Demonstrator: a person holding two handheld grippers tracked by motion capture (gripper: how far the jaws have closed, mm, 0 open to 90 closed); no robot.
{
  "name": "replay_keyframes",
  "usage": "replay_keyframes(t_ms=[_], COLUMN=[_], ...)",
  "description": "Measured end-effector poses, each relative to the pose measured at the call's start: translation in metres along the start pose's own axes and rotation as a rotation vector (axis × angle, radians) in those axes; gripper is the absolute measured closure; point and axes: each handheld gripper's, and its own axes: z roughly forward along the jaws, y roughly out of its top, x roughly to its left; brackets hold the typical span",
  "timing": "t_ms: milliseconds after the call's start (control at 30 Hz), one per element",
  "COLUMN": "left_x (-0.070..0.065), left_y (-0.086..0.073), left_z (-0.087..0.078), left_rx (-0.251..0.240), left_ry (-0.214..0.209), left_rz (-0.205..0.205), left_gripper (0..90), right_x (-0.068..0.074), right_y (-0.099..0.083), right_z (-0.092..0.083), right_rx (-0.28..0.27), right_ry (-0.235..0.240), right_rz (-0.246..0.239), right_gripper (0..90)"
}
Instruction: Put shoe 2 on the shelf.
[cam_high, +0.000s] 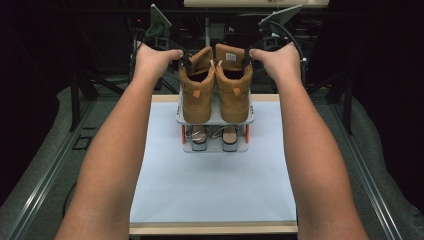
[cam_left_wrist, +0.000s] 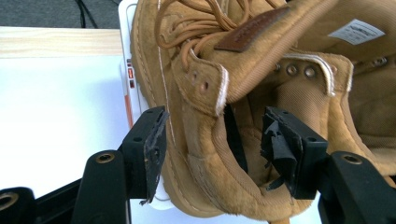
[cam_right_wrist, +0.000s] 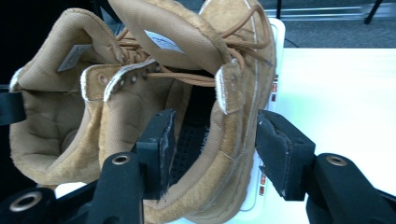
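A white-topped table with a pale wooden edge (cam_high: 165, 190) filled the middle of the high view, and on its far half stood a small two-tier shoe rack of white shelves on orange-red posts (cam_high: 216, 120). A pair of tan suede lace-up boots sat side by side on the rack's top shelf, heels toward the person: the left boot (cam_high: 196, 90) and the right boot (cam_high: 233, 87). On the lower shelf lay a second pair of shoes (cam_high: 215, 136), too small to make out well.

Both forearms reached across the table to the boots. The left gripper (cam_left_wrist: 212, 140) straddled the outer collar wall of the left boot, one jaw outside the suede and one inside the opening; the outer pad looked to be against the suede while the inner pad stood clear of the lining, so the jaws were loose, not clamped. The right gripper (cam_right_wrist: 215, 140) straddled the outer collar of the right boot likewise, its outer pad visibly apart from the suede, likewise released.
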Motion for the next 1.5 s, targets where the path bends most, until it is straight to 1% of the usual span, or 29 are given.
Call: replay_keyframes(t_ms=[33,167,200,333,400,467,567,600,633,700,767,833,867,900,967,1000,1033,1167,1233,1267,1333,1433,1467,1500], left_x=[0.0,0.001,0.004,0.006,0.009,0.012,0.014,0.016,0.016,0.017,0.02,0.02,0.022,0.022,0.023,0.025,0.025,0.028,0.029,0.029,0.029,0.028,0.027,0.028], left_y=[-0.001,-0.002,-0.003,-0.005,-0.007,-0.009,-0.012,-0.015,-0.017,-0.018,-0.023,-0.025,-0.028,-0.028,-0.031,-0.034,-0.034,-0.042,-0.045,-0.049,-0.051,-0.059,-0.065,-0.069], left_z=[-0.002,-0.006,-0.011,-0.018,-0.025,-0.03,-0.034,-0.036,-0.036,-0.036,-0.036,-0.036,-0.035,-0.035,-0.034,-0.032,-0.032,-0.029,-0.028,-0.026,-0.026,-0.023,-0.021,-0.019], left_rx=[0.003,-0.003,-0.012,-0.019,-0.027,-0.028,-0.029,-0.032,-0.032,-0.03,-0.022,-0.019,-0.017,-0.017,-0.005,-0.001,-0.001,0.005,0.004,0.008,0.006,0.011,0.008,0.006], left_ry=[-0.008,-0.003,-0.001,-0.01,-0.019,-0.015,-0.019,-0.022,-0.023,-0.025,-0.019,-0.025,-0.025,-0.025,-0.021,-0.019,-0.019,-0.011,-0.016,-0.025,-0.027,-0.034,-0.041,-0.042], left_rz=[0.008,0.016,0.018,0.026,0.032,0.038,0.042,0.049,0.059,0.061,0.076,0.083,0.091,0.091,0.107,0.114,0.114,0.129,0.13,0.139,0.141,0.162,0.172,0.181], left_gripper=[40.8,40.8,40.8,40.8,40.8,40.8,40.8,40.8,40.8,40.8,40.8,40.8,40.8,40.8,40.8,40.8,40.8,40.8,40.8,40.8,40.8,40.8,40.7,40.7], right_x=[0.0,-0.002,-0.004,-0.006,-0.008,-0.009,-0.011,-0.012,-0.013,-0.014,-0.015,-0.015,-0.016,-0.017,-0.019,-0.022,-0.022,-0.03,-0.034,-0.036,-0.037,-0.04,-0.041,-0.042], right_y=[0.0,-0.001,-0.002,-0.004,-0.007,-0.009,-0.012,-0.015,-0.017,-0.018,-0.023,-0.025,-0.029,-0.03,-0.033,-0.037,-0.037,-0.046,-0.052,-0.055,-0.058,-0.067,-0.073,-0.075], right_z=[-0.001,-0.005,-0.008,-0.014,-0.02,-0.022,-0.025,-0.027,-0.028,-0.029,-0.03,-0.03,-0.03,-0.03,-0.029,-0.027,-0.027,-0.025,-0.024,-0.023,-0.024,-0.024,-0.023,-0.023], right_rx=[-0.003,-0.013,-0.009,-0.023,-0.019,-0.019,-0.022,-0.017,-0.02,-0.017,-0.013,-0.012,-0.003,-0.004,-0.001,0.0,0.0,-0.004,0.003,-0.006,-0.011,-0.023,-0.018,-0.017], right_ry=[-0.001,-0.008,-0.015,-0.018,-0.02,-0.021,-0.018,-0.024,-0.027,-0.022,-0.027,-0.026,-0.023,-0.023,-0.028,-0.027,-0.027,-0.01,-0.001,0.002,0.007,0.017,0.03,0.034], right_rz=[0.0,-0.004,-0.011,-0.015,-0.038,-0.049,-0.056,-0.068,-0.076,-0.082,-0.102,-0.103,-0.126,-0.129,-0.135,-0.142,-0.142,-0.143,-0.15,-0.153,-0.158,-0.168,-0.171,-0.171], right_gripper=[47.7,47.7,47.7,47.5,47.4,47.4,47.4,47.1,46.9,46.6,46.5,46.5,46.5,46.5,46.5,46.6,46.6,46.7,46.8,46.8,46.8,46.9,46.8,46.9])
